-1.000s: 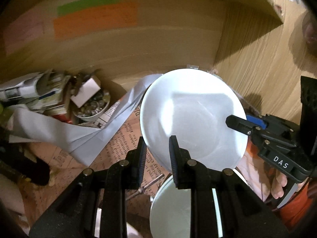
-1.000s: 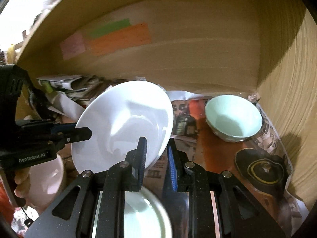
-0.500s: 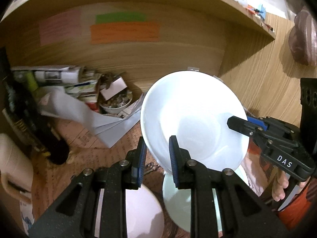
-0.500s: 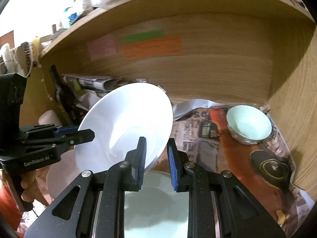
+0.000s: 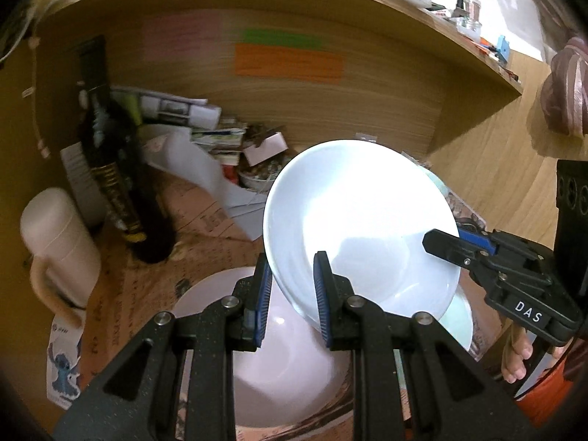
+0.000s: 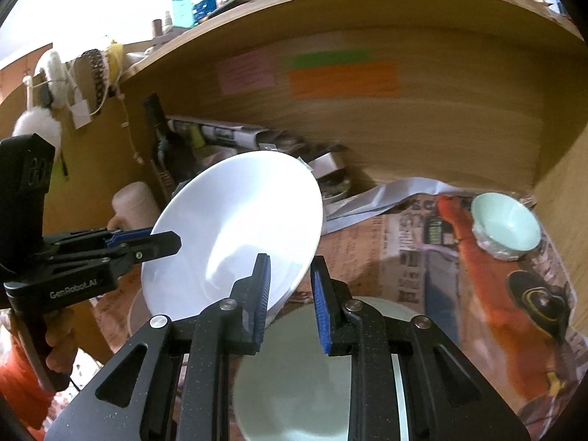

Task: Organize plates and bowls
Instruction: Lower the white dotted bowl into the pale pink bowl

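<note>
The white plate (image 5: pixel 352 220) has shifted leftward, gripped by both grippers.

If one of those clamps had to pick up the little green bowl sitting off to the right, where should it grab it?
By the rim. The small green bowl stands upright on the newspaper with its mouth open, so one finger can go inside and one outside the thin wall. Come from above on the near, open side; the wooden side wall stands close behind it. Its rounded body would likely slip.
</note>
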The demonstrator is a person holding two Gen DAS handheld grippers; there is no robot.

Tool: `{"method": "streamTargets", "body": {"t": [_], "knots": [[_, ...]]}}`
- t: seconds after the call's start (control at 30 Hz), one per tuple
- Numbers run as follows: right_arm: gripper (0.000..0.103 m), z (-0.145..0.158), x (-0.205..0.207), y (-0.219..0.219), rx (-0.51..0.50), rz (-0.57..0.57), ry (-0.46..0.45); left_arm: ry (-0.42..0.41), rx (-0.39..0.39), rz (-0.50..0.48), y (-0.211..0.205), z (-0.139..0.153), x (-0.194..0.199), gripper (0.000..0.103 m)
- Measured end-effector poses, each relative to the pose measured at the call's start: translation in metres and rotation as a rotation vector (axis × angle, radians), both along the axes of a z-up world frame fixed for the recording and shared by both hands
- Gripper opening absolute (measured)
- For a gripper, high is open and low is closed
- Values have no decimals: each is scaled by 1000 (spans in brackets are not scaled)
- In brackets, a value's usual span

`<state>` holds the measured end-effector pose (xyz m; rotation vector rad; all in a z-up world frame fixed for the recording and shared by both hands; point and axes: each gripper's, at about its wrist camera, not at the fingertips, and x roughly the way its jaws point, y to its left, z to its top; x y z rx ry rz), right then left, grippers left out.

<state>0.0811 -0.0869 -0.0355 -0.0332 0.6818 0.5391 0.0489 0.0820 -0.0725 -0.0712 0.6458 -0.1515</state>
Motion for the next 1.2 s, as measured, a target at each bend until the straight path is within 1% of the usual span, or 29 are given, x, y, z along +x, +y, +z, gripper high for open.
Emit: {"method": "streamTargets", "body": {"t": [0.23, 0.43, 0.67, 0.87, 1.2], "knots": [[21, -9, -8, 21, 8, 55, 27, -10, 2, 57, 20, -2, -22, 22], [21, -18, -12, 36, 3, 88, 56, 1, -10, 91, 33, -10, -32, 22], [21, -30, -12, 50, -8, 110, 93, 19, -13, 121, 45, -24, -37, 22], [21, -41, -12, 62, -23, 124, 127, 52, -30, 141, 56, -36, -38, 22], [21, -59, -7, 73, -49, 130, 180, 91, -49, 146, 69, -54, -35, 22]]}}
